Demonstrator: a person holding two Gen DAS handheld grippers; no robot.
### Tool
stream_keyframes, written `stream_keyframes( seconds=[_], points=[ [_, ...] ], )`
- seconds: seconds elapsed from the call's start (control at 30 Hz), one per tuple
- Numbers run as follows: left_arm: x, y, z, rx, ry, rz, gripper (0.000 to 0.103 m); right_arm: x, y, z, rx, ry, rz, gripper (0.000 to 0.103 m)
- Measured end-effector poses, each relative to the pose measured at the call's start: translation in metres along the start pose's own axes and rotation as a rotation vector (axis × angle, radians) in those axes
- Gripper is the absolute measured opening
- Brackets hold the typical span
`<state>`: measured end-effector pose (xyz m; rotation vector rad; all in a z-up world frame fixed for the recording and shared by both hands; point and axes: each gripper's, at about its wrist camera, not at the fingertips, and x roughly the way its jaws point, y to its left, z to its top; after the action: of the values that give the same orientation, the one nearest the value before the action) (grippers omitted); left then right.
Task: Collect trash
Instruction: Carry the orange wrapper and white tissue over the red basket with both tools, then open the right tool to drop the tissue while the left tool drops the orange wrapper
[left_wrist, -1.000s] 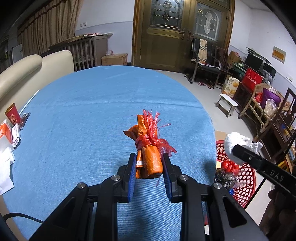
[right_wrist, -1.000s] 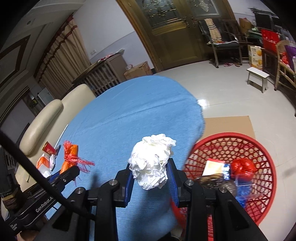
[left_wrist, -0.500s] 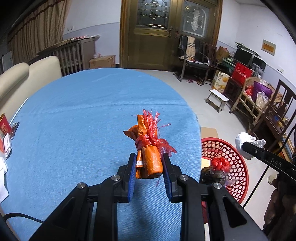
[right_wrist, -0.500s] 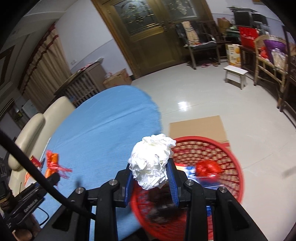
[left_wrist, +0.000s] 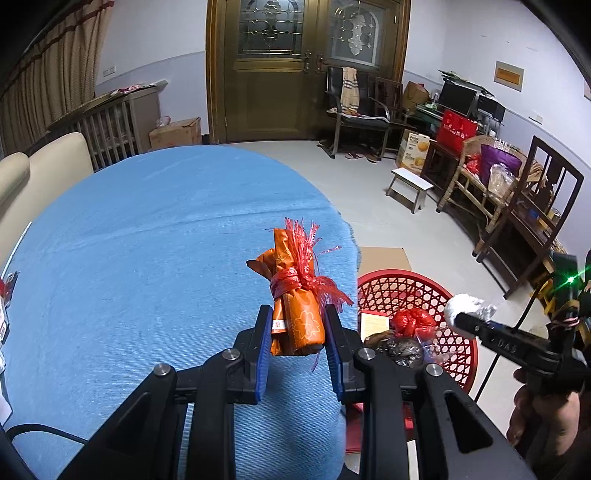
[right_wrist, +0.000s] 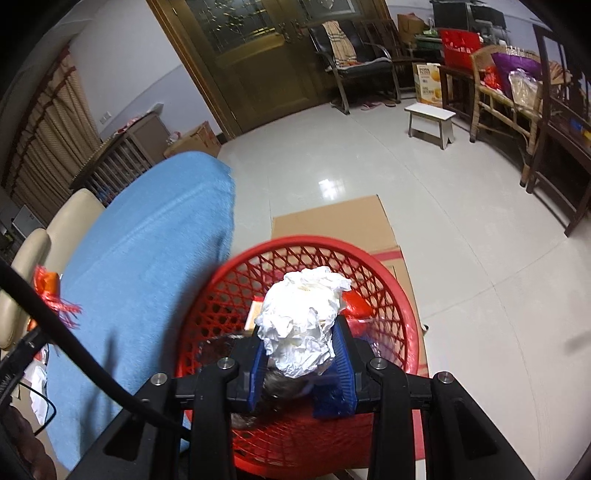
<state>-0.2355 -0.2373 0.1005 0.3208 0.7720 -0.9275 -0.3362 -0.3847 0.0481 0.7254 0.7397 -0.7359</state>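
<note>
The cloth (left_wrist: 147, 258) filling the left of the left wrist view is plain sky blue with a fine ribbed weave. The bundle (left_wrist: 295, 310) at centre is orange with pale flower prints, tied with shredded red plastic string (left_wrist: 306, 277). The basket (left_wrist: 458, 354) at lower right is bright red in an open lattice pattern; inside lie a red bag (left_wrist: 412, 319) and a dark brown lump (left_wrist: 397, 349). In the right wrist view, the paper wad (right_wrist: 303, 321) at centre is crumpled white. The pads (right_wrist: 345, 369) beside it are ribbed blue on black arms. The door (right_wrist: 255, 55) at the top is dark golden brown with leaded glass. The floor (right_wrist: 461, 229) is pale grey tile; the cardboard (right_wrist: 328, 225) is tan.
</note>
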Motion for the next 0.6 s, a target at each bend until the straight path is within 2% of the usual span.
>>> stream_keyframes(
  seconds=[0.6],
  points=[
    [0.010, -0.032, 0.004, 0.053, 0.011, -0.055, 0.028, 0.013, -0.002, -0.024, -0.021, 0.061, -0.023, 0.035]
  ],
)
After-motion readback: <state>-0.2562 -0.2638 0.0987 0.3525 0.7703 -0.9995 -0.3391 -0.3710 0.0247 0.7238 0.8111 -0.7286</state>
